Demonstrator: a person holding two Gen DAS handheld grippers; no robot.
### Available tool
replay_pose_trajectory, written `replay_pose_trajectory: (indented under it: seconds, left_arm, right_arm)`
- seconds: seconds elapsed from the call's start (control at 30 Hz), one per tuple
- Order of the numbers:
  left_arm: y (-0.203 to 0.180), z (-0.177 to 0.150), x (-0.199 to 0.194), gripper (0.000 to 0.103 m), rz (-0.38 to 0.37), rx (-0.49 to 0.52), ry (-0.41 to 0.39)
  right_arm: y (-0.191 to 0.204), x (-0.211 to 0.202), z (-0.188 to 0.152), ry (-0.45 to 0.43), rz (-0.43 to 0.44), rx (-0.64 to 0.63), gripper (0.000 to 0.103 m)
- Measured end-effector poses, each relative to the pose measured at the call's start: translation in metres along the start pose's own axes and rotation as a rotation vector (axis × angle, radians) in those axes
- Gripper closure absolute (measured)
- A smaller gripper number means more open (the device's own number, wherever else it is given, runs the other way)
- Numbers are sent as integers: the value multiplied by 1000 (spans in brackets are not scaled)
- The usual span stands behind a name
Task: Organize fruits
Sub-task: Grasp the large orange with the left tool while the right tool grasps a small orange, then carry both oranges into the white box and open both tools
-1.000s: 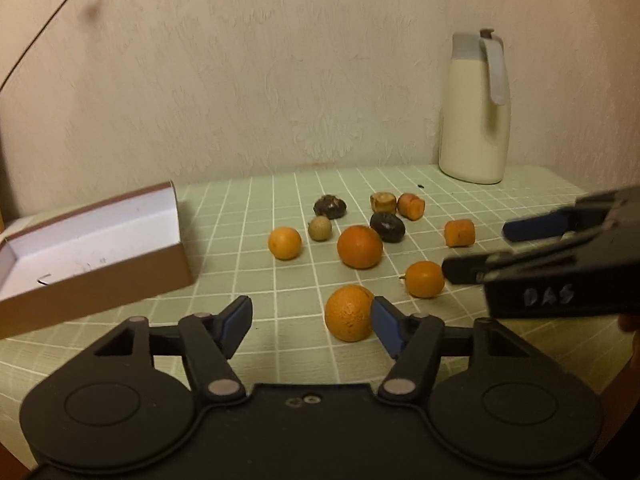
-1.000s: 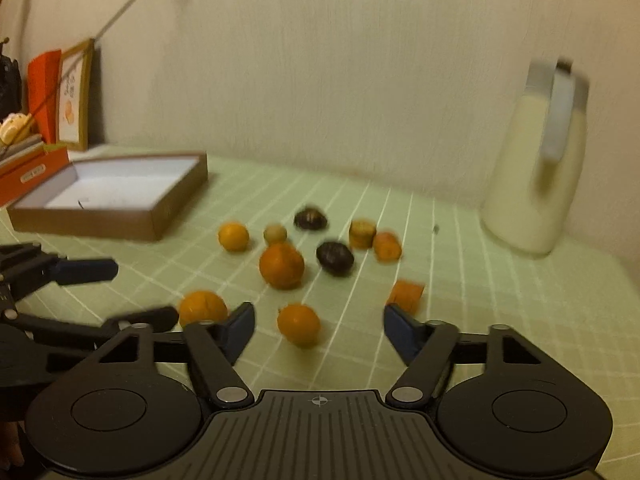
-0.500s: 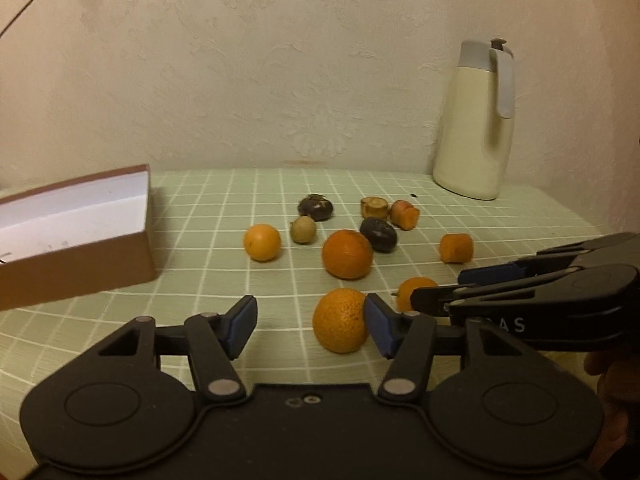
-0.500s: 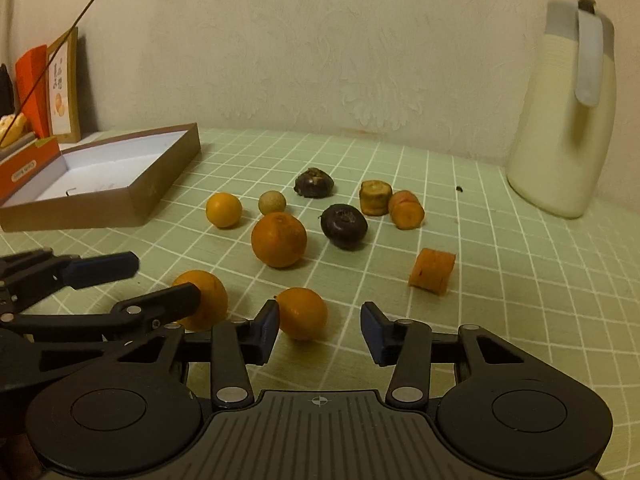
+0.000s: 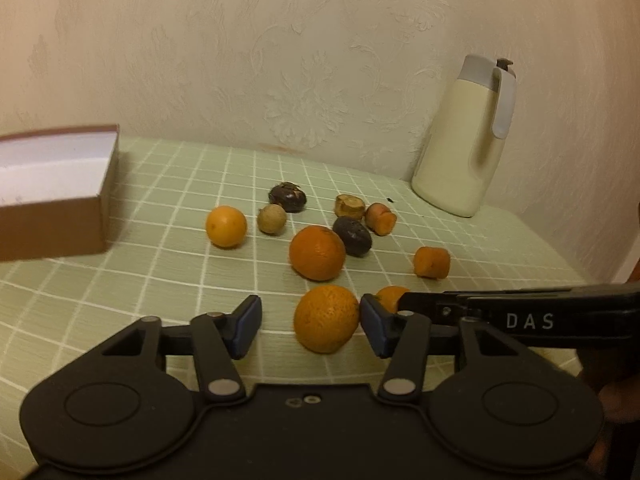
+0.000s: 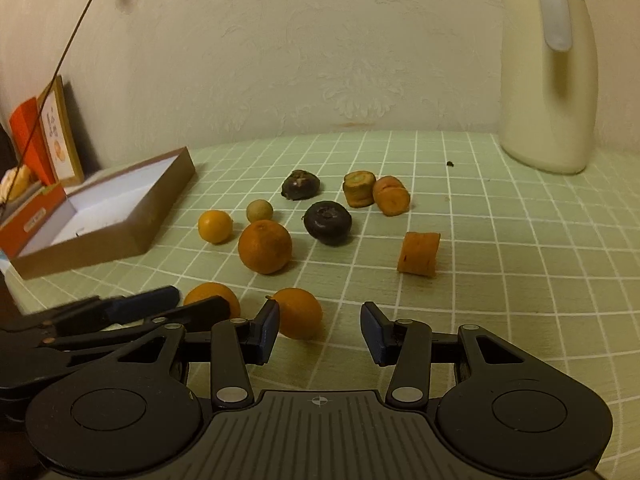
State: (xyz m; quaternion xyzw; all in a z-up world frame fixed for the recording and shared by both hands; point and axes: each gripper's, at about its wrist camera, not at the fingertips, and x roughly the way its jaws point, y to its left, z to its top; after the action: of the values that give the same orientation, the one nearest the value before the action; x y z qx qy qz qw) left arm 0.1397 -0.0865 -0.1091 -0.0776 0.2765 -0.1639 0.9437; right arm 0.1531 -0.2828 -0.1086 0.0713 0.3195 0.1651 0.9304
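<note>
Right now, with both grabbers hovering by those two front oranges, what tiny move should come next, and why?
Probably finish closing the left gripper, whose jaws are closing. The near orange sits between its pads: the right pad looks against the peel, the left pad still shows a gap. Lifting now would likely drop it.

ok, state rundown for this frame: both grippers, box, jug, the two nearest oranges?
left gripper: jaws closing, near orange between the pads, not clamped.
right gripper: open, small orange at its left pad, not gripped.
near orange: on the table, ungrasped.
small orange: on the table, ungrasped.
box: open, no fruit visible inside.
jug: upright, lid on.
</note>
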Motion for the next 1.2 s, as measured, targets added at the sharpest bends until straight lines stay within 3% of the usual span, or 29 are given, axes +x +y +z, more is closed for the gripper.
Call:
replay_pose_trajectory:
  seconds: [0.17, 0.3, 0.37, 0.53, 0.7, 1.2]
  left_arm:
    - [5, 3, 5, 72, -44, -36, 8]
    - [8, 3, 11, 74, -76, -70, 29]
    - [7, 4, 12, 77, -86, -69, 35]
    - [-1, 7, 10, 77, -38, -14, 30]
    - [3, 12, 2, 77, -26, -30, 20]
    - [28, 37, -53, 77, 49, -37, -91]
  right_arm:
    - [-10, 10, 3, 21, 73, 75, 57]
    - [-15, 16, 5, 38, 137, 124, 73]
    - [-13, 15, 6, 35, 144, 115, 75]
    - [-6, 13, 8, 18, 89, 72, 76]
    - [1, 10, 10, 3, 80, 65, 76]
    - [58, -5, 35, -69, 132, -3, 76]
